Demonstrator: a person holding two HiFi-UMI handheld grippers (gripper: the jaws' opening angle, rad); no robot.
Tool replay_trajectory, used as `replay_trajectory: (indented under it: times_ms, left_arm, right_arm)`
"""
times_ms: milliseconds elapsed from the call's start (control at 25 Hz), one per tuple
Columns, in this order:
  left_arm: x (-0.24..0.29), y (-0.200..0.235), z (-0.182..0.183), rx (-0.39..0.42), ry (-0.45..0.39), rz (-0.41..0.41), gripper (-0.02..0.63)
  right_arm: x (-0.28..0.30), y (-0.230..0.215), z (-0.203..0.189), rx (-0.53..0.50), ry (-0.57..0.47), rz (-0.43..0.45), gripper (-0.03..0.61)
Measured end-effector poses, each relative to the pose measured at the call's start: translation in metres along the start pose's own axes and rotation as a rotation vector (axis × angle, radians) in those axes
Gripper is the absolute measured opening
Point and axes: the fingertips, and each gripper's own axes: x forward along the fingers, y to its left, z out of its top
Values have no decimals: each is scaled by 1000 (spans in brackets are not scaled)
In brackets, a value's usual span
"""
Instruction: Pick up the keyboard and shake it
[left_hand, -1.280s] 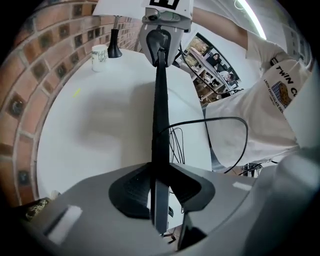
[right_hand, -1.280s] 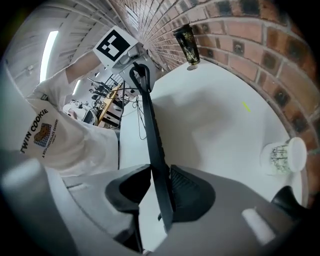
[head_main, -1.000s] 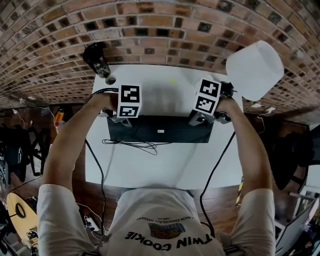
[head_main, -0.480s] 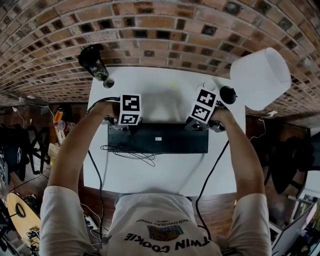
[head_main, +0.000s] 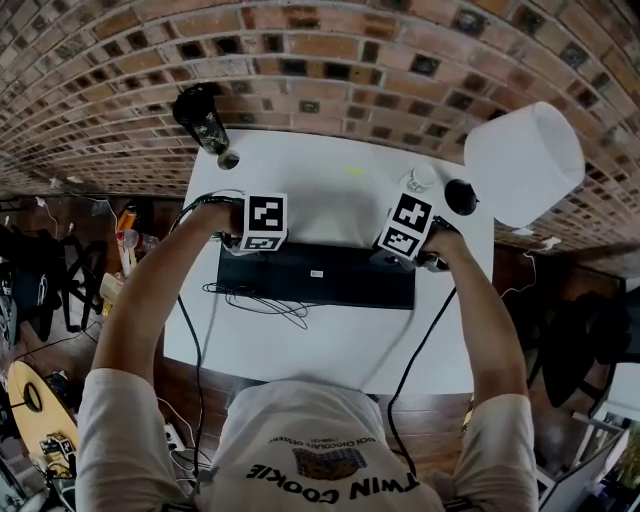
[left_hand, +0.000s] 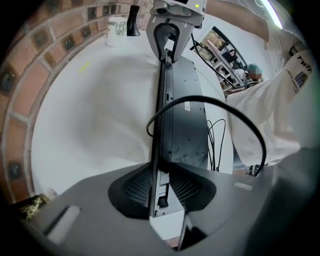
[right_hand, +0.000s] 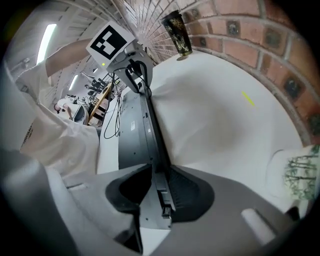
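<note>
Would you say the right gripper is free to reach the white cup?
Probably not: the right gripper has just been closing its jaws on the keyboard, though the cup stands nearby.

In the head view, you get bright, even light on the white surface (head_main: 330, 190); the margins at lower left and right stay dim. The brick wall (head_main: 300, 60) bows heavily toward the edges. The black keyboard (head_main: 316, 274) shows little detail. In both gripper views, the corners vignette black, the bottom foreground blurs, and ceiling strip lights (right_hand: 49, 35) glare.
</note>
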Motion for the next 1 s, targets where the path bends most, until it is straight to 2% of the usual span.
replay_trajectory:
  times_ms: [80, 120, 200, 360, 560, 800, 1000]
  left_arm:
    - [-7, 5, 0, -8, -7, 104, 28]
    - [-11, 7, -1, -19, -10, 157, 6]
    - [-17, 10, -2, -62, -29, 249, 6]
    - [-34, 16, 3, -181, -150, 469, 6]
    - [-55, 4, -17, -340, -238, 683, 6]
    - [-88, -36, -36, -527, -370, 866, 6]
    - [-93, -90, -51, -619, -439, 958, 6]
  right_arm:
    - [-6, 2, -1, -14, -48, -12, 114]
    - [-9, 3, 0, -18, -78, -20, 114]
    - [-16, 8, 3, -40, -143, -39, 114]
    - [-24, 27, 6, -133, -257, -81, 114]
    - [-24, 49, 7, -173, -349, -180, 106]
    - [-29, 86, 9, -179, -455, -282, 63]
    - [-28, 139, 13, -172, -554, -325, 45]
